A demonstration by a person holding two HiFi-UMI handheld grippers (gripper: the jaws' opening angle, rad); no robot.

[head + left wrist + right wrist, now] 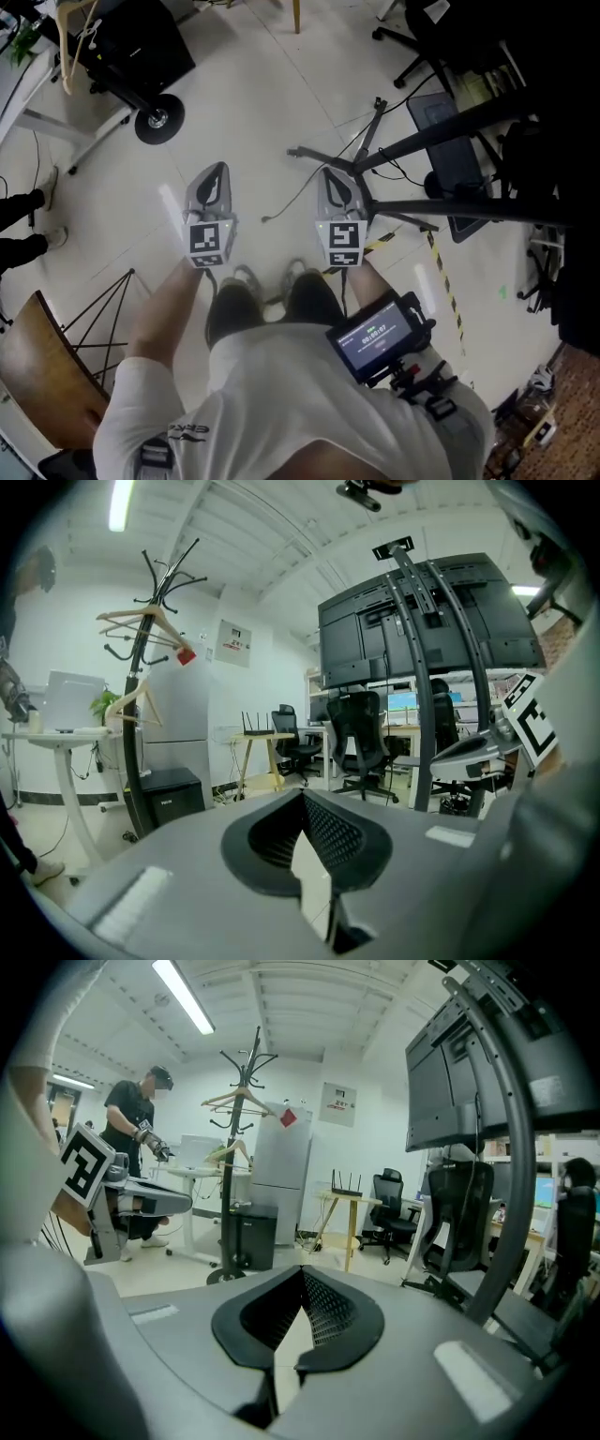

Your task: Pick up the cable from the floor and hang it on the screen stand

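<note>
Left gripper (212, 184): jaws closed tip to tip, nothing between.
Right gripper (339, 187): closed likewise, empty.
Cable (286, 200): thin, dark, on floor (253, 103) between both grippers, near foot of screen stand (372, 127).
Marker cubes: black-and-white squares, no lettering.
Chest-mounted display (375, 336): lit digits, too small to read.

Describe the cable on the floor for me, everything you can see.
The cable is thin and dark, lying slack on the pale floor in a gentle curve. One free end sits between the left gripper and the right gripper. The other end runs toward the stand's floor leg, where I lose it. Neither gripper touches it.
</note>
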